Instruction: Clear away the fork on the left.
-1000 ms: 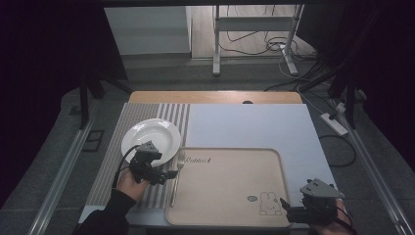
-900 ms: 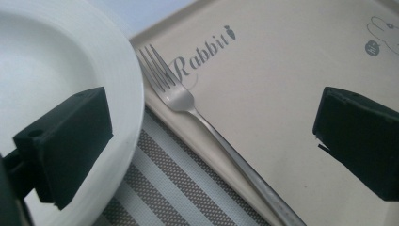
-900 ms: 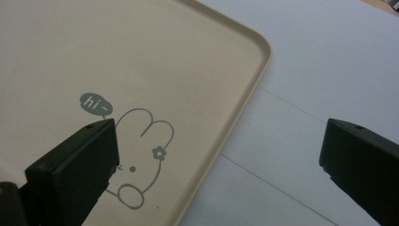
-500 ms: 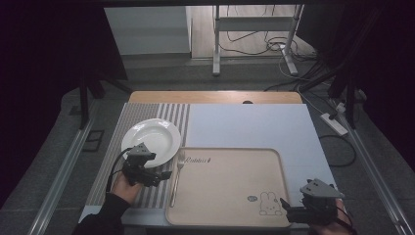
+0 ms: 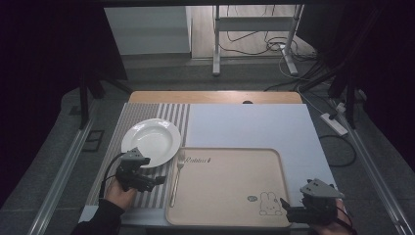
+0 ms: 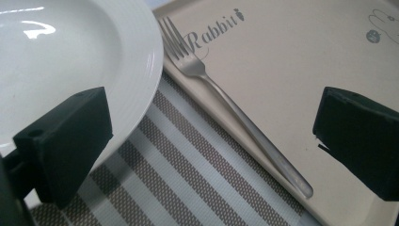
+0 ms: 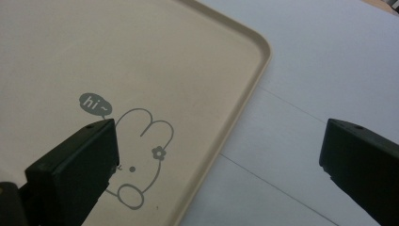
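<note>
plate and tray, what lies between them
A fork lies along the tray's left rim beside the white plate, over the striped mat's edge, as the high view and left gripper view show.

plate (image 5: 151,141) on striped mat (image 5: 161,115) | fork (image 5: 177,176) along tray (image 5: 230,188) edge

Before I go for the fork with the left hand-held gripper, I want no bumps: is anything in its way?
Nothing visible lies between. The left hand-held gripper is open, above the striped mat; the fork lies ahead along the tray's left edge. The plate sits close beside the left jaw.
</note>
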{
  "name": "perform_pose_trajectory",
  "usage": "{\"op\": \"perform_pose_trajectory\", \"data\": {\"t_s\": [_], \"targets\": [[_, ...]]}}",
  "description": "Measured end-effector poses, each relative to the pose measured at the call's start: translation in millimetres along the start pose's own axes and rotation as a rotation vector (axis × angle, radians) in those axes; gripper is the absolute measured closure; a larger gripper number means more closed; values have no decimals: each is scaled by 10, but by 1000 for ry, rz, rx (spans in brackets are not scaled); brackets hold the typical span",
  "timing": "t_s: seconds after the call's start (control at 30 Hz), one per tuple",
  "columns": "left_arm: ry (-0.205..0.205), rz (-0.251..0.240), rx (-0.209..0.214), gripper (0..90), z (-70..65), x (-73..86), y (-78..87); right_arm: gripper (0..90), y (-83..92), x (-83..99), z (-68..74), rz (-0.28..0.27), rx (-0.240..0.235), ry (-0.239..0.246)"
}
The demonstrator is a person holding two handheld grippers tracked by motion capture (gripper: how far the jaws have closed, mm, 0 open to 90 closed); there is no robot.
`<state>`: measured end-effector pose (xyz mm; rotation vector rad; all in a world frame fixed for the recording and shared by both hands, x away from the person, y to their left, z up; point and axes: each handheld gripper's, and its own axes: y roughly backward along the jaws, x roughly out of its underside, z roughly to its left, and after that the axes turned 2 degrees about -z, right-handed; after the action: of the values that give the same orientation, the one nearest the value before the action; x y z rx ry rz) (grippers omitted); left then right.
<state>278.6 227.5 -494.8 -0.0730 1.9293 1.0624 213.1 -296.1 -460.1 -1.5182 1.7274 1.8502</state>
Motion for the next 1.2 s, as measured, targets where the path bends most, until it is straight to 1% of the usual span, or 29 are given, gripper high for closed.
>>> {"op": "perform_pose_trajectory", "data": {"t_s": [0.2, 0.33, 0.83, 0.9, 0.97, 1.0, 1.2], "targets": [[15, 5, 0, 0, -10, 69, 68, 0, -1, -3, 4, 1, 0, 1], [21, 16, -8, 0, -17, 118, 111, 0, -3, -3, 6, 3, 2, 1], [55, 12, -51, 0, -15, 320, 320, 0, -5, -3, 5, 5, 3, -1], [62, -7, -56, 0, -16, 348, 374, 0, -6, -4, 5, 5, 4, -1], [66, -12, -57, 0, -16, 360, 389, 0, -8, -3, 5, 5, 6, -2], [70, -22, -64, 0, -16, 378, 423, 0, -8, -4, 5, 4, 6, -3], [77, -32, -88, 0, -24, 421, 489, 0, -8, -4, 4, 7, 6, -3]]}}
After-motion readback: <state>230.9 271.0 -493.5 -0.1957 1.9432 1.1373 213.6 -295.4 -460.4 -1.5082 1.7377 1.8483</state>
